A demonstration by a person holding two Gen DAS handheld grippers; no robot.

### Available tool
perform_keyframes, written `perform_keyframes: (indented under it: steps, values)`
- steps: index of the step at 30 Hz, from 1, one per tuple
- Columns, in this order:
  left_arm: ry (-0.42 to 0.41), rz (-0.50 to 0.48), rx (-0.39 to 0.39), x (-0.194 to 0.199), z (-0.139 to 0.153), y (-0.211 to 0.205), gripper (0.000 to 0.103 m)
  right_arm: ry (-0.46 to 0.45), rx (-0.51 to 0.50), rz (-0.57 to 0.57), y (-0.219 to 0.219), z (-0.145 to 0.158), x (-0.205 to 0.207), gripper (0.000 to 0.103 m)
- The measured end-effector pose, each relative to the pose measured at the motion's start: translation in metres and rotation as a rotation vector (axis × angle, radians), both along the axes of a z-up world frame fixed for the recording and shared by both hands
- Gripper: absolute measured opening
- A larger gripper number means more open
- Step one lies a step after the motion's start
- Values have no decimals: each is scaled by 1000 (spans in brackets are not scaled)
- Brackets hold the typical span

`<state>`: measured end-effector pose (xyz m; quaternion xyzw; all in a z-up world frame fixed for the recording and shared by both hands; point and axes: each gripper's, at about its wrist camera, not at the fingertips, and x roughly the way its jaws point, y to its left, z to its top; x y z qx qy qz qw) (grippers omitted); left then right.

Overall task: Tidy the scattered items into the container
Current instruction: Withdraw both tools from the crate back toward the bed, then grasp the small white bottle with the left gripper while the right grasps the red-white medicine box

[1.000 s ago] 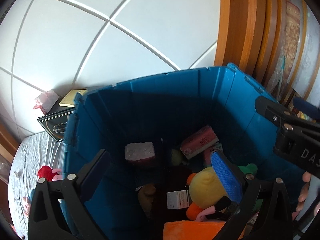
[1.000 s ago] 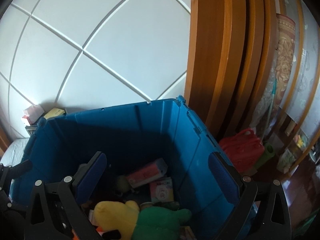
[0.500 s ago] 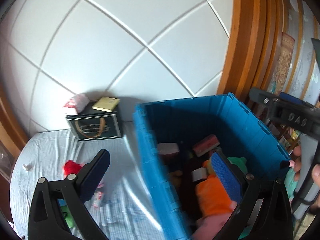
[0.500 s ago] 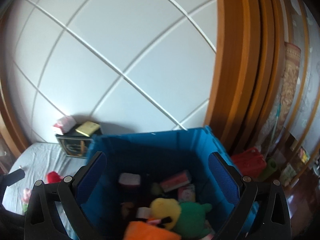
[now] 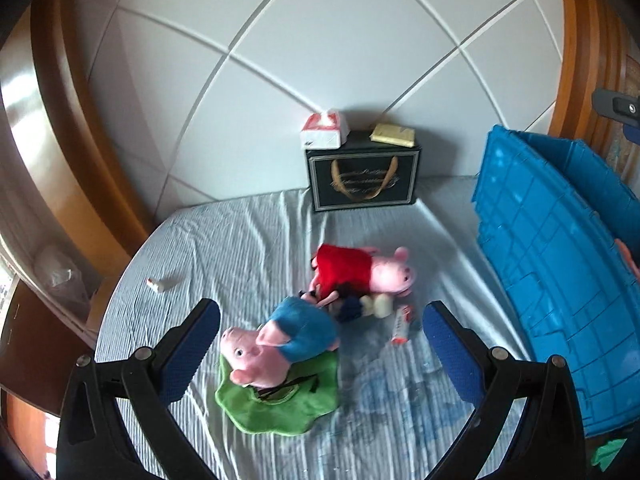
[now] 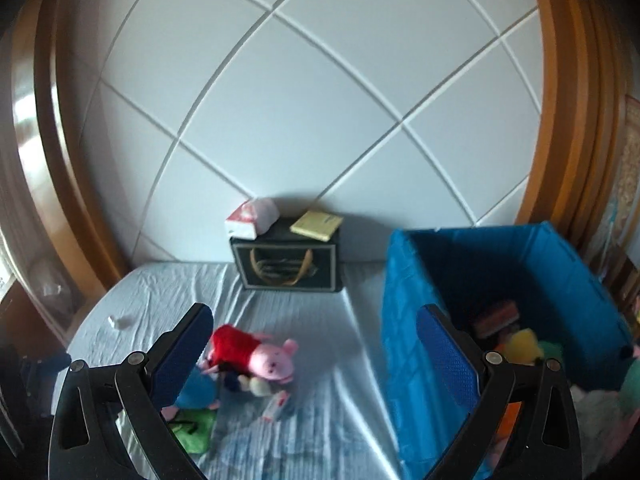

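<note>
A pink pig plush in a red dress [image 5: 360, 270] [image 6: 252, 352] lies on the light striped bed sheet [image 5: 240, 248]. A pig plush in a blue shirt [image 5: 280, 340] [image 6: 192, 392] lies in front of it on a green plush piece [image 5: 280, 404] [image 6: 192, 430]. A small red and white tube [image 5: 401, 324] [image 6: 276, 404] lies beside them. The blue bin [image 5: 552, 264] [image 6: 408, 320] stands at the right with several toys inside. My left gripper [image 5: 320, 344] is open and empty above the blue-shirt pig. My right gripper [image 6: 314, 354] is open and empty, over the sheet left of the bin.
A black gift box [image 5: 362, 178] [image 6: 288, 264] stands against the white padded headboard [image 5: 320, 60], with a tissue pack [image 5: 322, 130] and a yellow pad [image 5: 394, 134] on top. A small white object [image 5: 158, 284] lies at the sheet's left. A wooden frame [image 5: 60, 140] curves round.
Both grippers have swung left, away from over the blue bin, and now face the toys on the sheet. Both stayed open and empty.
</note>
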<state>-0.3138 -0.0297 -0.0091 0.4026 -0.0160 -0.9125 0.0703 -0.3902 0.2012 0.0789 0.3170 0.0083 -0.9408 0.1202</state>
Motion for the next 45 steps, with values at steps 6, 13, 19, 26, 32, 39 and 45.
perform_keyframes:
  steps: [6,13,19,26,32,39,45]
  values:
    - [-47,58,18,18,-62,-70,103,-117,-4,55,-61,-78,-1,103]
    - [-152,152,97,26,-134,-122,103,-236,15,134,-110,-153,-7,103]
    - [-195,309,120,38,-162,-176,103,-284,29,227,-154,-185,-23,103]
    - [-182,423,163,22,-161,-268,103,-330,-2,229,-202,-200,-45,103]
    - [-196,477,190,-41,-182,-367,92,-327,-47,178,-254,-225,-72,103]
    - [-212,482,221,-129,-238,-435,77,-367,-71,126,-339,-272,-118,103]
    - [-230,504,257,-180,-276,-458,77,-344,19,167,-390,-293,-139,103]
